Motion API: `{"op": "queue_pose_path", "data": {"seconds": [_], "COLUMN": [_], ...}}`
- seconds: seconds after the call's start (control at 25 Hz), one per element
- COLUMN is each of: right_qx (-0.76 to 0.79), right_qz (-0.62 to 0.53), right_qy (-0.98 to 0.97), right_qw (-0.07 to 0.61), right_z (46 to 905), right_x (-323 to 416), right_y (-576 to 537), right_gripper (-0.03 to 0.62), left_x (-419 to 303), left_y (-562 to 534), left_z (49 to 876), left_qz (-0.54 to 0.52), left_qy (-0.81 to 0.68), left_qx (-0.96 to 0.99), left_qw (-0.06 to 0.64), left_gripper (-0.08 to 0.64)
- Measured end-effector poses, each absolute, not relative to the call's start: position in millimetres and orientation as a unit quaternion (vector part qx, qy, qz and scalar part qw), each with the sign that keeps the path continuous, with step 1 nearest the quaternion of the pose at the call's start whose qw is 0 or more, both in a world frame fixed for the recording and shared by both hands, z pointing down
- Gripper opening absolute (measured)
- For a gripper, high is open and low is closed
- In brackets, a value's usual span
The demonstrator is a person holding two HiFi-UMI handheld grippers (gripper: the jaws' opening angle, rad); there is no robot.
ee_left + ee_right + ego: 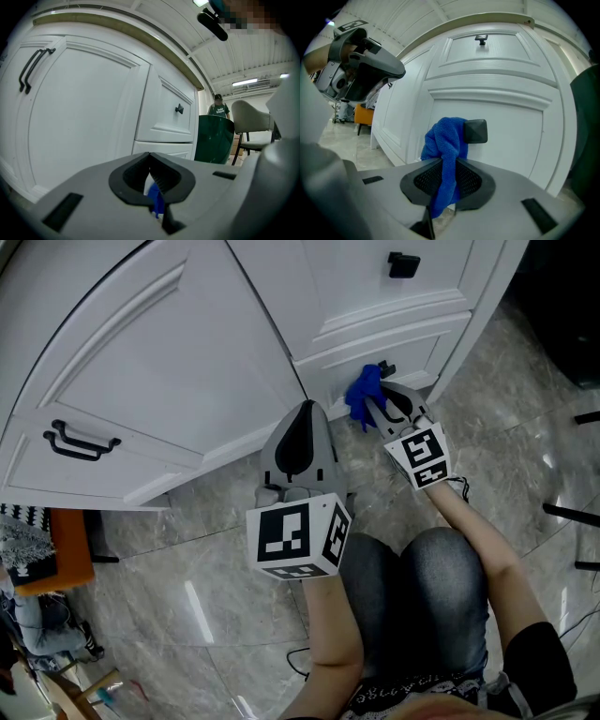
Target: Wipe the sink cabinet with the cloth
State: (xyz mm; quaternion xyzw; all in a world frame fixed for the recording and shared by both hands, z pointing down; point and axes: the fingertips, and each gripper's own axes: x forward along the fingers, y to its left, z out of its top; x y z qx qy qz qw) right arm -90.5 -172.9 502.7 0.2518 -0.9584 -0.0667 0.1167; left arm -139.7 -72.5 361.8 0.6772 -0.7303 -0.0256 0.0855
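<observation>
A grey marbled floor point(187, 587) runs up to the white panelled sink cabinet point(187, 362), with a hand-held gripper raised to it on each side. The right hand-held gripper point(449, 161) is pinching the cloth point(446, 140). It is blue terry, bunched and creased, and its long axis stands upright. It runs down through the jaws, with a short tail hanging beneath them and a thicker lump above and ahead of the tips, toward the low drawer front. Just right of that lump, ahead of this gripper, sits a dark square knob point(476, 131). Whether the cloth touches the panel cannot be told. The head view shows the cloth only as a small blue wad at the cabinet's foot, just beyond the same gripper's tips. The left hand-held gripper point(150, 155) is held to the left of the other, apart from the cloth, pointing at a door panel with its jaws pressed together at the tips. A sliver of blue shows through the slit behind them, too small to identify. Only this gripper's view takes in what lies off to its right: a green bin point(214, 138), a pale chair point(253, 119) and a person point(218, 105) standing far back.
</observation>
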Motion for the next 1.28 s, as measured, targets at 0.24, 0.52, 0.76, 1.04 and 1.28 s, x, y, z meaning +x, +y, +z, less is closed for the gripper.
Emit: {"op": "queue_pose_path", "data": {"seconds": [0.24, 0.52, 0.76, 1.04, 1.28], "right_qx": [0.263, 0.274, 0.284, 0.293, 0.313], "right_qz": [-0.068, -0.061, -0.060, -0.062, -0.052], "right_qy": [-0.955, -0.954, -0.952, -0.949, -0.943], "right_qw": [0.117, 0.108, 0.102, 0.101, 0.103], "right_z": [503, 504, 504, 505, 507], "right_x": [-82, -71, -62, -56, -44], "right_y": [-179, -187, -193, -197, -206], "right_gripper": [0.080, 0.080, 0.080, 0.080, 0.080], "left_x": [-139, -138, -139, -138, -139], "left_y": [-73, -76, -76, -78, -79], "left_z": [362, 364, 366, 368, 369], "left_qz": [-0.026, -0.025, -0.023, -0.021, -0.020], "left_qy": [-0.730, -0.729, -0.730, -0.728, -0.729], "left_qx": [0.677, 0.678, 0.677, 0.679, 0.678], "left_qw": [0.087, 0.089, 0.090, 0.091, 0.091], "left_gripper": [0.005, 0.005, 0.005, 0.005, 0.005]}}
